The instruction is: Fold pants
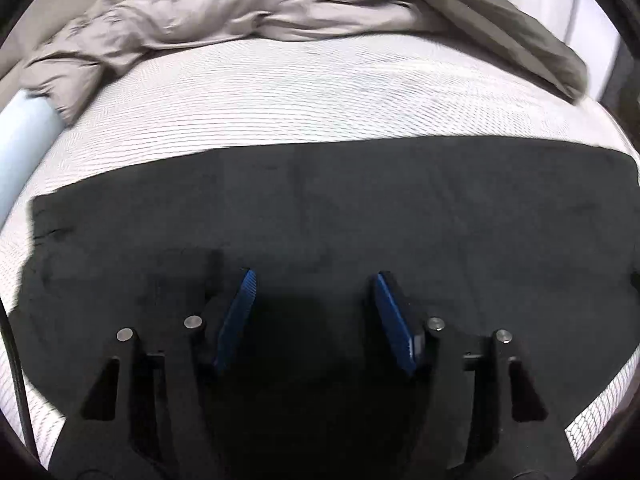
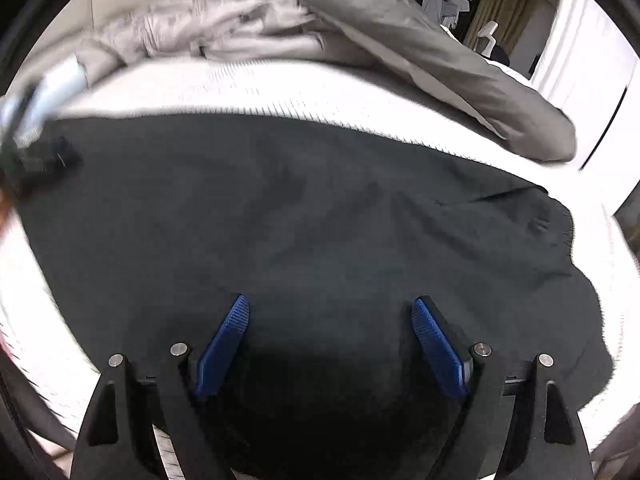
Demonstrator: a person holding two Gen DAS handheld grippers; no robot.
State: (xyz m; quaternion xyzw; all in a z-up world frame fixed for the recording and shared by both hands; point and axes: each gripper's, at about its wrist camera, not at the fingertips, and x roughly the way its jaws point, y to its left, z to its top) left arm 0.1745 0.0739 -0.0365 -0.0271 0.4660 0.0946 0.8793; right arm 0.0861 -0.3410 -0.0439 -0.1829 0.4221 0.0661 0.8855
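Dark pants (image 1: 320, 208) lie spread flat on a white bed (image 1: 280, 92). They also fill the middle of the right wrist view (image 2: 280, 216), with a bunched end at the right. My left gripper (image 1: 314, 280) is open and empty, its blue pads just above the cloth. My right gripper (image 2: 330, 306) is open and empty, close over the pants. The left gripper shows blurred at the left edge of the right wrist view (image 2: 36, 156), over the pants' far left end.
A crumpled grey duvet (image 1: 240, 8) lies along the far side of the bed. A grey pillow (image 2: 440, 60) slopes down at the far right. A pale blue edge (image 1: 24, 136) shows at the left. A dark cable (image 1: 16, 360) hangs at the lower left.
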